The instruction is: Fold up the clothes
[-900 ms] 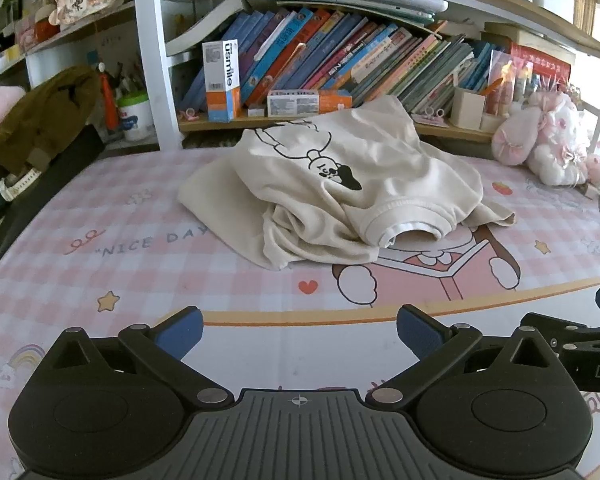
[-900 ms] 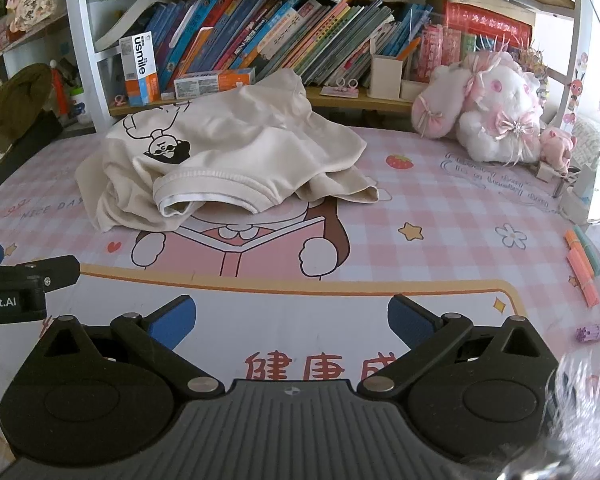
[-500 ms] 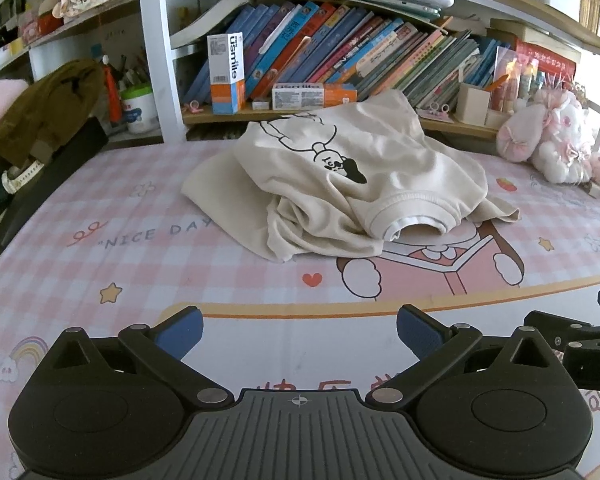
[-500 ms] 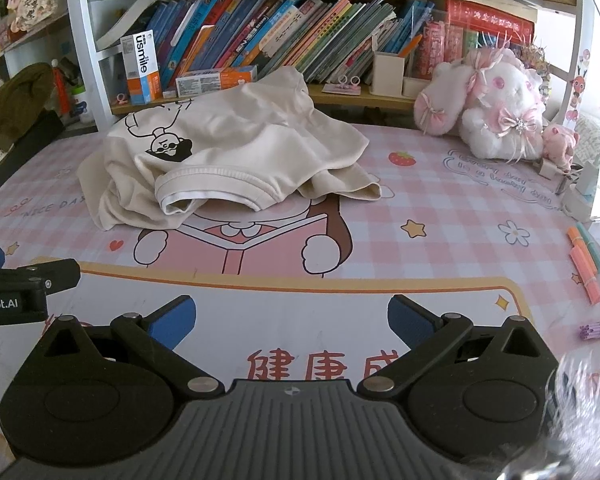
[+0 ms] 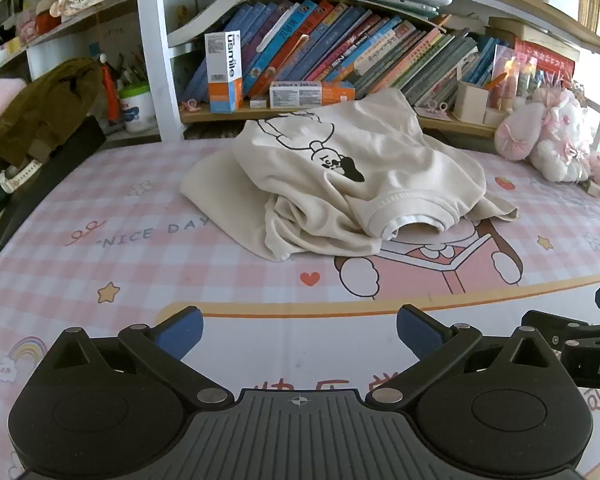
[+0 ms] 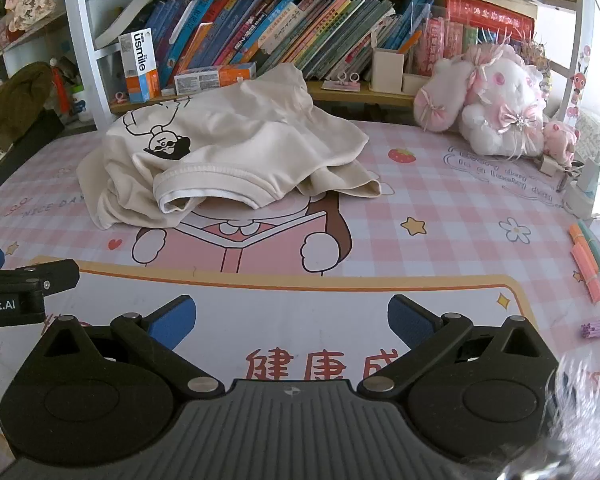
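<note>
A cream T-shirt (image 5: 340, 184) with a black cartoon print lies crumpled in a heap on the pink checked table mat (image 5: 120, 248), its neck opening toward me. The same T-shirt (image 6: 228, 152) sits left of centre in the right wrist view. My left gripper (image 5: 298, 332) hovers over the mat's near part, well short of the shirt, open, with nothing between its blue pads. My right gripper (image 6: 292, 320) stands beside it to the right, open and empty too. Each gripper's black body shows at the edge of the other's view.
A bookshelf (image 5: 340, 52) full of leaning books runs behind the shirt. Pink and white plush toys (image 6: 496, 100) sit at the back right. Pens and markers (image 6: 588, 264) lie at the mat's right edge. A brown garment (image 5: 40, 108) is piled at the far left.
Both grippers have edged slightly forward toward the shirt, which sits a little lower and nearer in both views. Jaws stay wide and the shirt has not moved.
</note>
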`<act>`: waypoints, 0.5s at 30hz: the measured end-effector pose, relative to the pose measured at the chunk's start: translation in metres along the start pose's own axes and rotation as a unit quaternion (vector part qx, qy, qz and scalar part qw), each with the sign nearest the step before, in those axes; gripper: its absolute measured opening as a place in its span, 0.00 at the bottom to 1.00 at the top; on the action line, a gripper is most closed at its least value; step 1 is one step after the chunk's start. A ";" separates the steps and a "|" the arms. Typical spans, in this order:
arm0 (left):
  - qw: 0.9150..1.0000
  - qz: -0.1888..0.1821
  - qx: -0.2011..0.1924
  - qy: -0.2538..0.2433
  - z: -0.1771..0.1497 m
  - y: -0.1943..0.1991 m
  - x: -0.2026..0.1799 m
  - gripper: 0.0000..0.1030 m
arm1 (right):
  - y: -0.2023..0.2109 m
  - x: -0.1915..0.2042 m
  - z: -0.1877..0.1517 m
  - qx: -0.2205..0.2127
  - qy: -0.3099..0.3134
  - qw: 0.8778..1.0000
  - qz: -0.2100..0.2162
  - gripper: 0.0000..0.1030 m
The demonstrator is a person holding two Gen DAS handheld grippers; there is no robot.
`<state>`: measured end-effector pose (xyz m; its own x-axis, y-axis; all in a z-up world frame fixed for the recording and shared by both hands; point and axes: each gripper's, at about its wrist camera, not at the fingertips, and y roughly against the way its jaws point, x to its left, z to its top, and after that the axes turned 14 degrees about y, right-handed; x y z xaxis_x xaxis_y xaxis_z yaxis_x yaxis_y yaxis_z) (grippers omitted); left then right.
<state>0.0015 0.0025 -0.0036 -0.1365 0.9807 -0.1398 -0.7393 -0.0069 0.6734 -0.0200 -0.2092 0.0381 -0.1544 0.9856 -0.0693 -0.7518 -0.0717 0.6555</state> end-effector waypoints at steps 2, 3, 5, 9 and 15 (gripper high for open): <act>1.000 -0.001 0.000 -0.002 0.000 0.000 -0.001 1.00 | -0.001 0.000 0.000 0.001 0.000 1.000 0.001 1.00; 1.000 -0.001 0.001 -0.003 0.000 0.000 -0.001 1.00 | -0.001 -0.001 0.000 0.002 0.000 1.000 0.001 1.00; 1.000 -0.002 0.000 -0.005 0.000 0.000 -0.002 1.00 | -0.002 0.000 0.000 0.003 0.000 1.000 0.001 1.00; 1.000 -0.006 0.002 -0.005 0.000 0.000 -0.002 1.00 | -0.003 0.000 0.000 0.007 0.002 1.000 0.003 1.00; 1.000 -0.014 0.004 -0.007 0.000 0.000 -0.002 1.00 | -0.005 0.002 0.001 0.009 0.007 1.000 0.010 1.00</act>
<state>0.0024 0.0002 -0.0032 -0.1057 0.9832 -0.1490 -0.7381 0.0229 0.6743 -0.0159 -0.2070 0.0353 -0.1782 0.9818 -0.0653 -0.7370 -0.0892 0.6700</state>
